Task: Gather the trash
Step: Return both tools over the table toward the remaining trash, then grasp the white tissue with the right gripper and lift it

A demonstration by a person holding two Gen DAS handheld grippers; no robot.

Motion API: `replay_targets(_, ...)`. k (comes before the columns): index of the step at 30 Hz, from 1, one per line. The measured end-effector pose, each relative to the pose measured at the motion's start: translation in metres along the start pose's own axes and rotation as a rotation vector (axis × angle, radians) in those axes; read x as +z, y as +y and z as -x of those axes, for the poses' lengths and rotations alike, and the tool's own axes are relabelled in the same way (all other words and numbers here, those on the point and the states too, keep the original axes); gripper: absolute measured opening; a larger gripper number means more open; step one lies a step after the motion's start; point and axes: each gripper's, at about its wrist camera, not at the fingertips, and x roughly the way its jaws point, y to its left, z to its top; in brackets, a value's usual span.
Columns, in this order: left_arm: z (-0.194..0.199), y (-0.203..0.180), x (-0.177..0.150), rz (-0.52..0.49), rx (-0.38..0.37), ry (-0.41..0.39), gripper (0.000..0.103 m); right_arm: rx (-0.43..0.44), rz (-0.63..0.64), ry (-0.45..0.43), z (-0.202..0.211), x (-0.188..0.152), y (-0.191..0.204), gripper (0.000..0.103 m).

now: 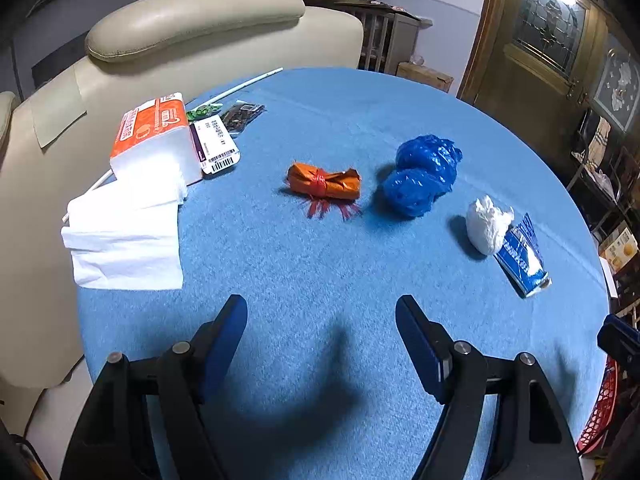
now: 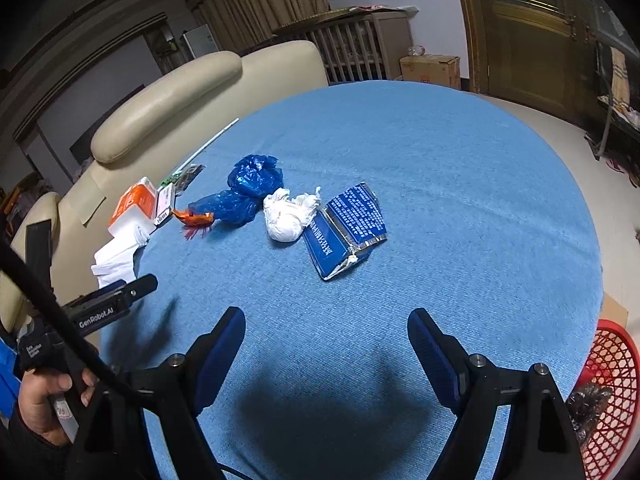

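While both claws, left (image 1: 321, 312) and right (image 2: 326, 324), hover wide and empty, the orange wrapper (image 1: 324, 181), blue bag (image 1: 424, 178), tissue wad (image 1: 488, 224) and blue packet (image 2: 346, 228) lie uncollected on the desk (image 1: 360, 112); the red basket (image 2: 612, 364) beside it apparently holds one dark scrap.

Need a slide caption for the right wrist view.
Open right tongs face blue packet, white wad, blue bag.

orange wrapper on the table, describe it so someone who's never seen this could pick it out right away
On the round blue table, look between the tissue pack and the crumpled blue plastic bag. The orange wrapper lies there, rolled into a short bundle. It alone is tied around the middle with frayed red string.
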Motion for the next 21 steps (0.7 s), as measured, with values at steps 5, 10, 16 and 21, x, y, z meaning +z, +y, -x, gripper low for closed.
replay_targets(5,-0.008,0.003,0.010,0.006,-0.001,-0.009,0.077,-0.005,0.013,0.013,-0.006,0.004,0.004,0.086)
replay_targets(10,-0.014,0.009,0.014,0.017,-0.003,-0.008,0.077,-0.010,0.040,0.021,-0.019,0.017,0.011,0.086)
replay_targets(16,-0.020,0.017,0.016,0.030,0.006,0.004,0.077,-0.006,0.089,0.025,-0.044,0.043,0.024,0.086)
replay_targets(21,-0.024,0.023,0.020,0.042,0.016,0.006,0.077,0.001,0.150,0.036,-0.074,0.067,0.039,0.086)
